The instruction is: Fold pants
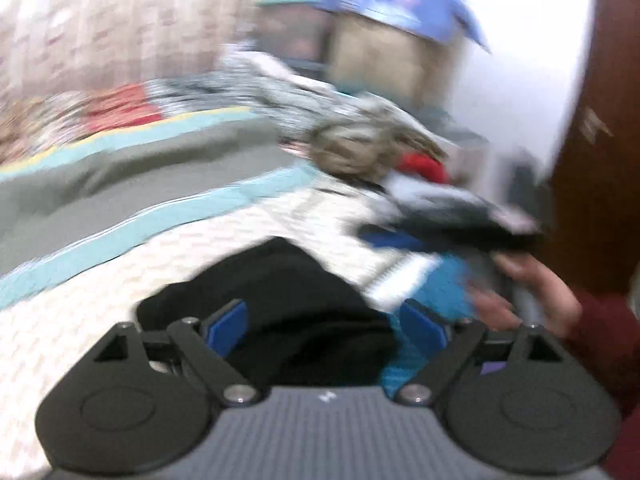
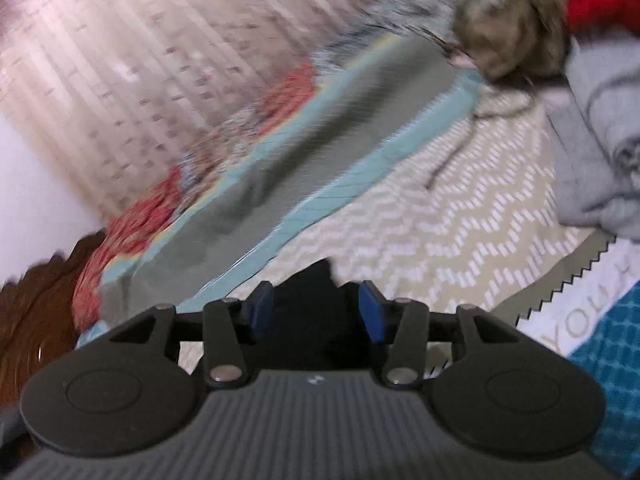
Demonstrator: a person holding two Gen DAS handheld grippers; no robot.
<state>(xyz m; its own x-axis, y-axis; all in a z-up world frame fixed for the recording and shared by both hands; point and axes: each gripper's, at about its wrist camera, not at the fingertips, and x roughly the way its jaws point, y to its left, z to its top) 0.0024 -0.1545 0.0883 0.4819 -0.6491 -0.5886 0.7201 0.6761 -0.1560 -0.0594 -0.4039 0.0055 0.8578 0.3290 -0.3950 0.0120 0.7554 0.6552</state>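
Pants (image 1: 280, 300) lie bunched on the bed (image 1: 200, 248); both claws, left claw (image 1: 324, 320) and right claw (image 2: 316, 312), gape empty over them, folding seemingly unfinished.

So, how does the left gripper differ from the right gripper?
The left gripper has its jaws spread wide; the right gripper has them narrower. The black pants fill the left gap, while only a small black tip shows in the right gap. Both have blue pads, neither visibly pressing cloth.

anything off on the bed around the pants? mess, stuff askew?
Yes. A heap of unfolded clothes is bunched at the far side of the bed, with a crumpled grey garment slumped beside it. The black pants lie on the zigzag bedspread between the left claw pads. Both views are blurred.
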